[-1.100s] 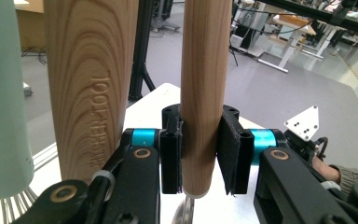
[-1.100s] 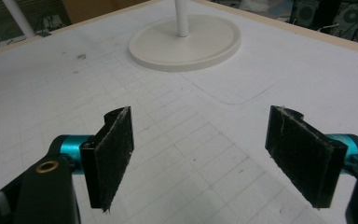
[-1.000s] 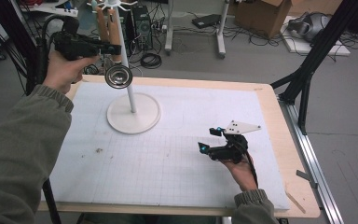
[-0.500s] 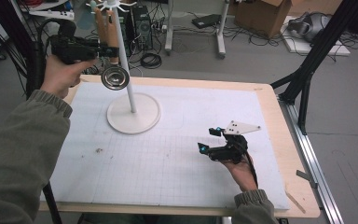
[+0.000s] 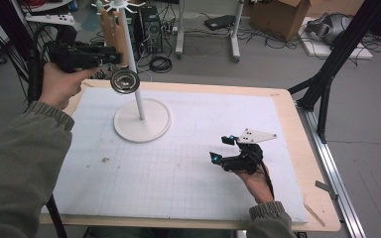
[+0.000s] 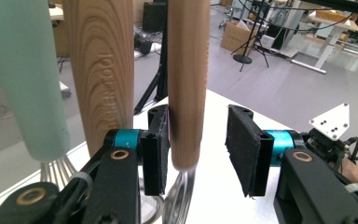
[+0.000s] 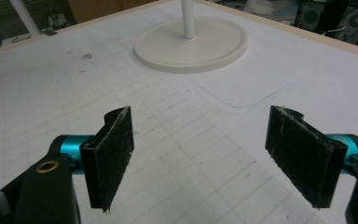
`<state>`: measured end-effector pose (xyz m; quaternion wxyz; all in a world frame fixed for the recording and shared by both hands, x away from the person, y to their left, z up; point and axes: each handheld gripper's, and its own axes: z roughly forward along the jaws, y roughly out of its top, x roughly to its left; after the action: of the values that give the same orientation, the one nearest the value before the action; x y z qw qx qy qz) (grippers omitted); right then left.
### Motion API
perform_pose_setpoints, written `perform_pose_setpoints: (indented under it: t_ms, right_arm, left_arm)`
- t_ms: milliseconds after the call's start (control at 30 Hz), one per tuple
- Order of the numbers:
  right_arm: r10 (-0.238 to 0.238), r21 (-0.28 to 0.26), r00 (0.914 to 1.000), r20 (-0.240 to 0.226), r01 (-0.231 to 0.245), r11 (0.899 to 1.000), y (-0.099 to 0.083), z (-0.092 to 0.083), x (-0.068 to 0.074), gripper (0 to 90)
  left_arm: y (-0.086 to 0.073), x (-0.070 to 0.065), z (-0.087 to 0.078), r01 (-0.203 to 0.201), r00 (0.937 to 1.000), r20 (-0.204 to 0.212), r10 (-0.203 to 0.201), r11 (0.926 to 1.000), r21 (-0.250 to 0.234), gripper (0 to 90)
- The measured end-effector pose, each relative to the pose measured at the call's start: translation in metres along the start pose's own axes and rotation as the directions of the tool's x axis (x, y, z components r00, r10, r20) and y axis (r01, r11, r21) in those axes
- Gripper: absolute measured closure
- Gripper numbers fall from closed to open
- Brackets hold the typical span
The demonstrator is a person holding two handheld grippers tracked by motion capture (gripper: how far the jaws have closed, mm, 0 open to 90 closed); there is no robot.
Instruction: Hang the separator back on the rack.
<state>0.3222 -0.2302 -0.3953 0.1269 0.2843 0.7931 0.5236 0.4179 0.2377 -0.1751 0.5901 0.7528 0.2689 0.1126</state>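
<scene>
Stand (image 5: pixel 140 94) sits on the worktop (image 5: pixel 188 163) toward its far left: round white base, thin pole, hooks at the top. Three utensils hang from the hooks so they stay clear of the surface.

Left claw (image 6: pixel 198 149) is raised to the hanging handles. Its jaws have just been opening. A wooden handle (image 6: pixel 186 79) hangs between the pads, touching or just beside the left pad (image 6: pixel 154 149), with a clear gap to the right pad. So: jaws apart, not clamped, handle still in the gap. The handle hangs straight down from above, which suggests the hook carries the weight, not the claw. In the high view this utensil is a strainer (image 5: pixel 124 81), its metal bowl hanging beside the pole, well above the base.

Beside it, a wider wooden handle (image 6: pixel 105 70) and a pale green handle (image 6: pixel 25 79) with whisk wires below; both hang untouched.

Right claw (image 7: pixel 209 154) rests low over the near right of the worktop, jaws wide apart, nothing between them. Judged idle, parked out of the left arm's way.

Judgement: hanging step looks nearly done; next is drawing the left claw back without knocking the handle off the hook.
</scene>
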Motion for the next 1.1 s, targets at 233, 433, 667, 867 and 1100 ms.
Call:
perform_pose_setpoints:
  t_ms: [233, 433, 667, 867, 1100]
  right_arm:
    - [-0.001, -0.007, 0.9999, 0.011, 0.001, 1.000, 0.000, -0.002, -0.001, 22.7]
    - [0.006, -0.012, 0.9997, 0.025, -0.006, 1.000, 0.000, -0.004, -0.001, 22.1]
    - [0.012, -0.012, 0.9990, 0.043, -0.011, 1.000, 0.000, -0.005, -0.001, 21.1]
    - [0.018, -0.009, 0.9983, 0.056, -0.017, 1.000, -0.001, -0.006, -0.001, 20.7]
    - [0.021, -0.003, 0.9979, 0.061, -0.021, 1.000, -0.001, -0.006, -0.001, 20.6]
  left_arm:
    - [-0.005, -0.004, -0.006, -0.010, 0.9998, -0.014, 0.010, 0.9998, 0.015, 54.8]
    - [-0.011, -0.009, -0.011, -0.029, 0.9992, -0.025, 0.030, 0.9990, 0.033, 50.5]
    - [-0.024, -0.017, -0.018, -0.032, 0.9990, -0.030, 0.033, 0.9989, 0.033, 44.4]
    - [-0.040, -0.022, -0.024, -0.029, 0.9986, -0.043, 0.030, 0.9989, 0.036, 39.6]
    - [-0.060, -0.026, -0.026, -0.025, 0.9979, -0.059, 0.027, 0.9987, 0.044, 33.3]
